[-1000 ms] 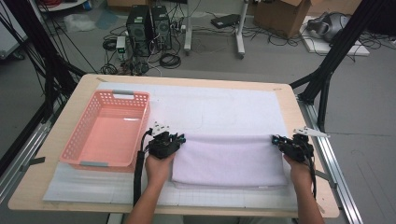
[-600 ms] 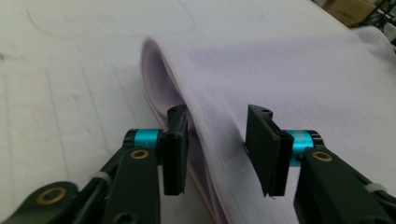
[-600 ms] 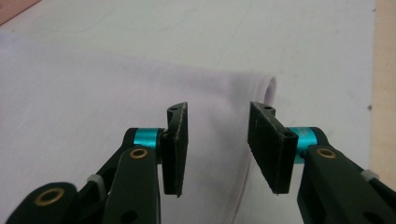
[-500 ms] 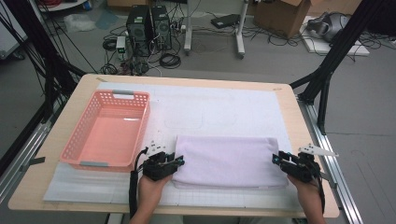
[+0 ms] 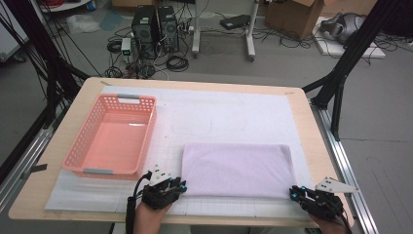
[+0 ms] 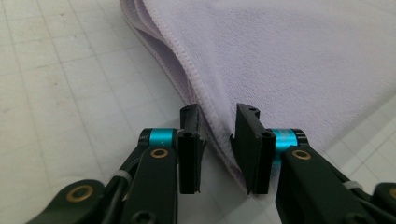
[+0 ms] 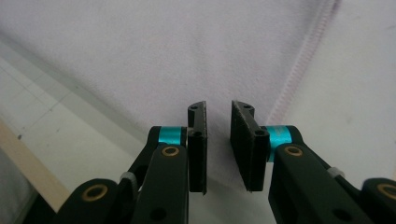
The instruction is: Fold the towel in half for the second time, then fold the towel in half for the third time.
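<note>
From the high view, a folded lavender towel point(image 5: 237, 169) lies flat as a neat rectangle on a white gridded mat point(image 5: 234, 114), in the near right part of a pale wooden table point(image 5: 73, 117). A salmon plastic basket point(image 5: 113, 135) with perforated walls and grey handles stands on the mat's left side, apart from the towel. The left gripper point(image 5: 181, 186) sits at the towel's near left corner, and the right gripper point(image 5: 293, 192), topped by a grey three-cornered plate, sits at its near right corner, both close to the table's near edge. A hand backs each tool from the bottom of the picture.

In the left gripper view, the towel point(image 6: 289, 60) shows a soft, napped terry surface with a stitched hem and stacked layers at its folded edge. That hemmed corner runs down between the two flat black jaws of the left gripper point(image 6: 218, 127). The jaws have just been closing, yet a narrow gap remains on both sides of the cloth, so they stand slightly apart around the corner without pinching it.

In the right gripper view, the towel point(image 7: 140, 56) spreads as a fuzzy pale sheet crossed by a zigzag seam at the right. The right gripper point(image 7: 218, 114) has also just been closing; its jaws stand a little apart over the cloth's near edge, pads not pressing on it.
</note>
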